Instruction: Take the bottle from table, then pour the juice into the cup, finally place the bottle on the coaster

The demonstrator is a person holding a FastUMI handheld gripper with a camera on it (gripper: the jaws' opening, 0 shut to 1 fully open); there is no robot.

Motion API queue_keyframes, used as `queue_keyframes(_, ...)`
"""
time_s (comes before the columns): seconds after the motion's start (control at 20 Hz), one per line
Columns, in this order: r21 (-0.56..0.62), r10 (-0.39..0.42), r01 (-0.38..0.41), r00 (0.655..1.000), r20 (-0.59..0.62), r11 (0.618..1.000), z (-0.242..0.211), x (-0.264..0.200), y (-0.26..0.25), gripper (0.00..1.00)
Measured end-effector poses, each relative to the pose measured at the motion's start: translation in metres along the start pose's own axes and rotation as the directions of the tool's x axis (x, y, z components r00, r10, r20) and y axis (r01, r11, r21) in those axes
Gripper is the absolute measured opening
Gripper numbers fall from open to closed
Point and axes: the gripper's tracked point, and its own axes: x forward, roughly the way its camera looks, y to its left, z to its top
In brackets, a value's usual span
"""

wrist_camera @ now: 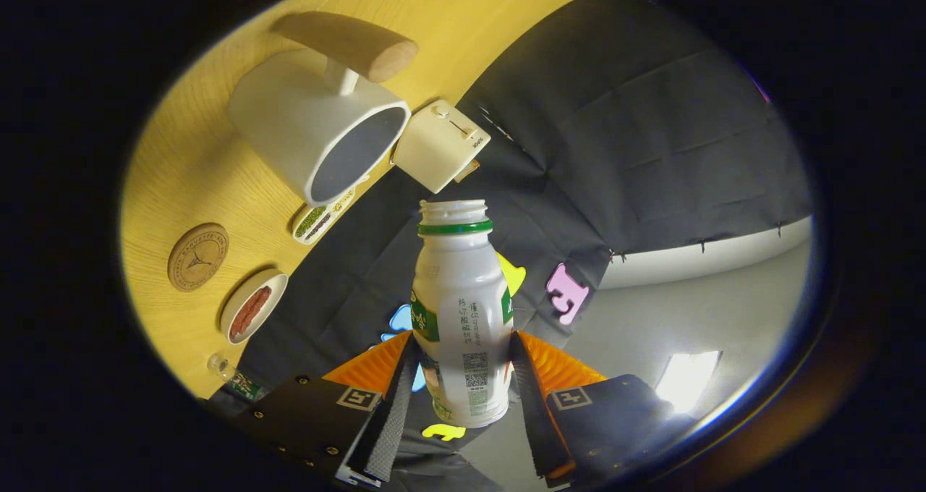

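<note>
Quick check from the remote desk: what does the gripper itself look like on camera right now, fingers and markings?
The gripper has two orange ribbed fingers with dark grey textured pads on their inner faces. Each sits on a black block bearing a small square black-and-white marker, with small screws along the left block's edge.

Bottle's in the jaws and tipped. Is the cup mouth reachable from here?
Probably yes. The gripper is shut on the bottle, cap off, its neck aimed toward the white cup. Only a small white box beside the rim crowds the approach.

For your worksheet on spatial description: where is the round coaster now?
The coaster lies on the yellow table, between the white cup and a small dish.
</note>
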Motion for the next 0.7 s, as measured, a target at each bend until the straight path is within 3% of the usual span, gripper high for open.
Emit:
queue_keyframes(0.25, 0.213, 0.102, -0.092, 0.994, -0.034, 0.973, -0.014, -0.004, 0.022, 0.70)
queue_keyframes(0.4, 0.328, 0.148, -0.123, 0.988, -0.052, 0.937, -0.022, -0.005, 0.033, 0.71)
queue_keyframes(0.5, 0.423, 0.182, -0.139, 0.981, -0.063, 0.896, -0.028, -0.007, 0.041, 0.71)
queue_keyframes(0.7, 0.622, 0.245, -0.153, 0.967, -0.065, 0.768, -0.035, -0.006, 0.057, 0.71)
